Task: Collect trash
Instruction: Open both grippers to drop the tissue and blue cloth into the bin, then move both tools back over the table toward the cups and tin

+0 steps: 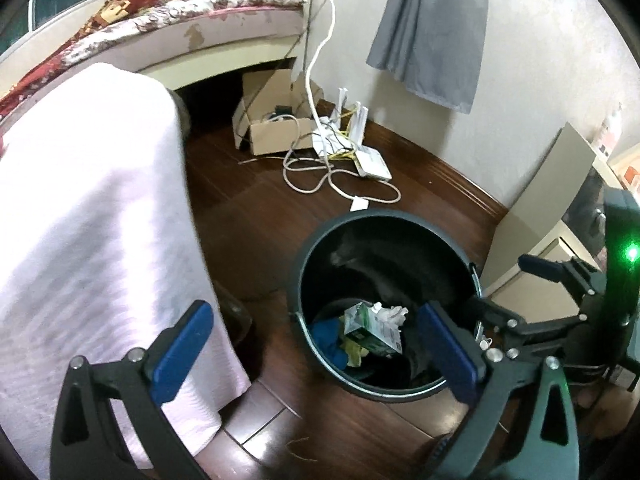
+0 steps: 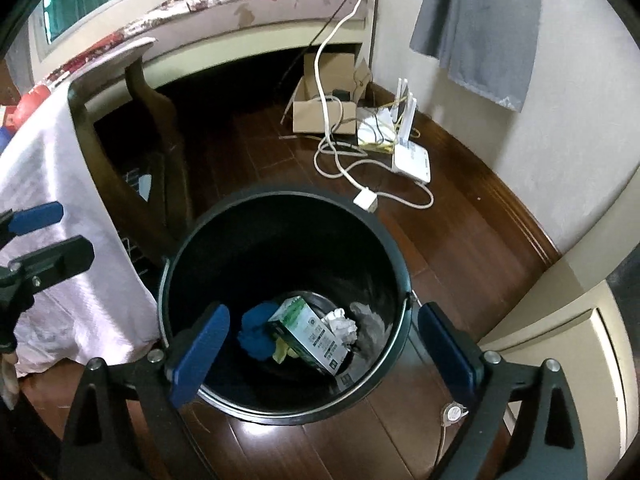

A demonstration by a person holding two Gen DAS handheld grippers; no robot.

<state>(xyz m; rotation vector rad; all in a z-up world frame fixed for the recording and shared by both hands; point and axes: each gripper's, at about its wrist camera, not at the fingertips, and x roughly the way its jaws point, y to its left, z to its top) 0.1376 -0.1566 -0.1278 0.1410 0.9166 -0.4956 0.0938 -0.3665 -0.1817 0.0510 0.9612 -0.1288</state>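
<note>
A black round trash bin (image 2: 384,240) stands on the dark wood floor, also in the left wrist view (image 1: 308,264). Inside lie a green and white carton (image 2: 316,336), a crumpled white tissue (image 2: 342,326), a blue cloth (image 2: 256,332) and a yellow scrap (image 2: 282,354); the carton also shows from the left (image 1: 372,330). My right gripper (image 2: 320,352) is open and empty, just above the bin's near rim. My left gripper (image 1: 320,348) is open and empty, above the bin's left edge. Each gripper shows in the other's view, the right (image 1: 560,280) and the left (image 2: 40,232).
A pink cloth (image 1: 88,220) drapes a wooden table at left (image 2: 132,168). Beyond the bin lie a cardboard box (image 2: 324,116), white cables (image 2: 360,172) and a white router (image 2: 412,160). A cream cabinet (image 2: 560,312) stands at right. A bed (image 2: 248,4) runs along the back.
</note>
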